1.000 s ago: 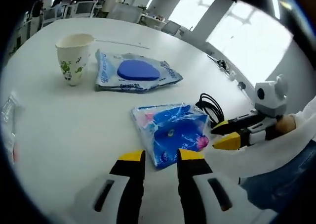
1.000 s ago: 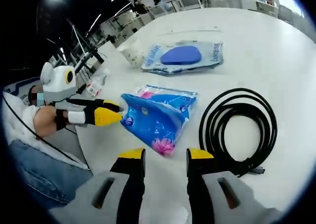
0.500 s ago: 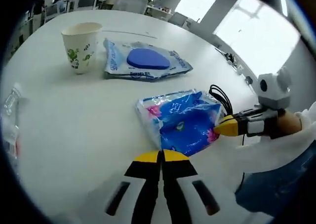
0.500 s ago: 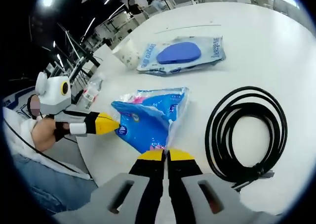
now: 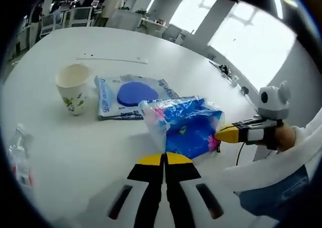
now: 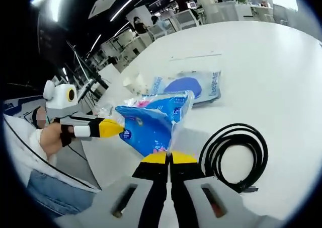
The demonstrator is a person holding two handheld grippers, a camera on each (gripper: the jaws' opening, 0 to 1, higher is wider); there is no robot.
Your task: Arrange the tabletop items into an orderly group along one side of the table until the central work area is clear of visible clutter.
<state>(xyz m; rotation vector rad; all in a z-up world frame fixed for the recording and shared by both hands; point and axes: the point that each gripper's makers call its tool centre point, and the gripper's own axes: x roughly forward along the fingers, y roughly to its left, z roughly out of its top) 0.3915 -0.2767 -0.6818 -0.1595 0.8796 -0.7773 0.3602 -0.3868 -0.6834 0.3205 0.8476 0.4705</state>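
Note:
A blue plastic tissue pack [image 5: 187, 129] hangs above the white table [image 5: 60, 137], held from two sides. My left gripper [image 5: 164, 159] is shut on its near edge, and my right gripper [image 5: 225, 134] pinches its right corner. In the right gripper view, my right gripper [image 6: 170, 158] is shut on the lower edge of the pack [image 6: 151, 126], with my left gripper [image 6: 115, 128] clamped on its left corner. A paper cup [image 5: 73, 89] and a clear packet with a blue pad [image 5: 132, 95] lie side by side behind the pack.
A coiled black cable [image 6: 234, 155] lies on the table to the right of my right gripper. A clear plastic bottle [image 5: 18, 156] lies at the left edge. The cup [image 6: 134, 81] and pad packet [image 6: 189, 86] sit further back. Office desks and chairs stand behind.
Both grippers, open a second ago beside the flat-lying pack, have shut on it and lifted it off the table. Both cameras rose with it.

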